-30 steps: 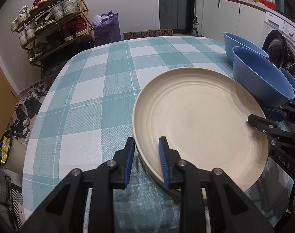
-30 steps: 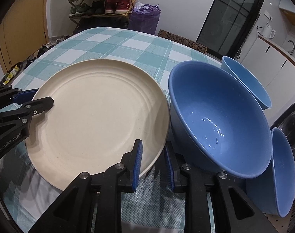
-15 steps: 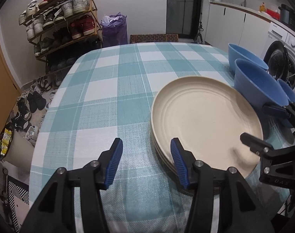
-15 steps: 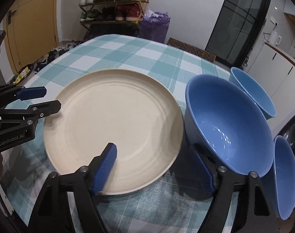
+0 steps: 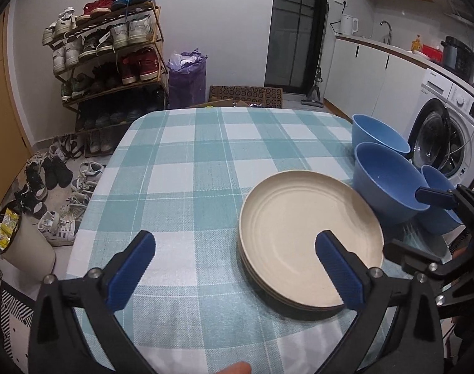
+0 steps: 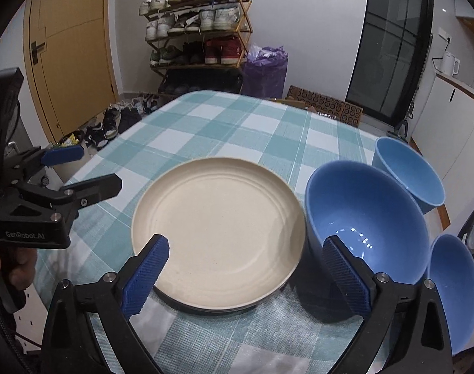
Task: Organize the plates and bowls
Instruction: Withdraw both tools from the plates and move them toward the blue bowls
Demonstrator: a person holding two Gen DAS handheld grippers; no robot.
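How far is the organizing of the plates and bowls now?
Done: the beige round plates lie stacked on the checked tablecloth. In hand: nothing; the left gripper and right gripper have just been opening, with nothing between their fingers. Left: three blue plastic bowls stand unstacked.

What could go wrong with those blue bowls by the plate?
The small blue bowl sits close to the table's edge near the right gripper, so a bump might tip it off. The big blue bowl sits right against the cream plates, so lifting it carelessly could nudge the stack.
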